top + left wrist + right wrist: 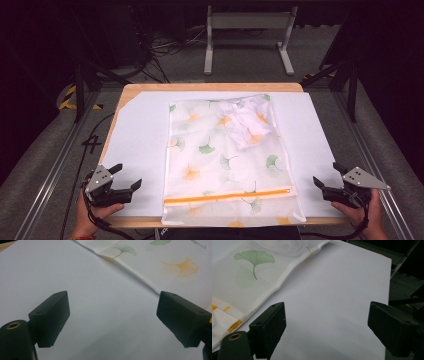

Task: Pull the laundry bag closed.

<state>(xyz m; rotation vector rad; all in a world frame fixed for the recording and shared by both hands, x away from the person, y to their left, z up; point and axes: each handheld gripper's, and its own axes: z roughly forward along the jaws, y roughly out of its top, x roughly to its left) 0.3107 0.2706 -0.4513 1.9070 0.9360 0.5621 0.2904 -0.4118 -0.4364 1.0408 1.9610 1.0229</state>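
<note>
Here's the bag [227, 160], a sheer mesh pouch printed with green and orange leaves, lying flat on the white sheet [140, 140] that covers the bench [210, 86]. An orange zipper [227, 196] runs across the bag's near end, and it looks closed. Inside, up at the bag's far right corner, sits a bunched white garment [246, 122].

Left of the bag, near its zipper end, the left claw [127, 177] hovers over the sheet, jaws spread wide, holding nothing. From the left gripper view the bag's edge [130, 270] runs just beyond the jaws, apart from them.

Right of the bag, well off its near corner, the right claw [324, 176] sits at the sheet's edge, jaws also wide and holding nothing. In the right gripper view the bag [249, 277] lies to the left of the jaws, its zipper tape [227, 315] just beside the left jaw, bare sheet [332, 302] between the two.
</note>
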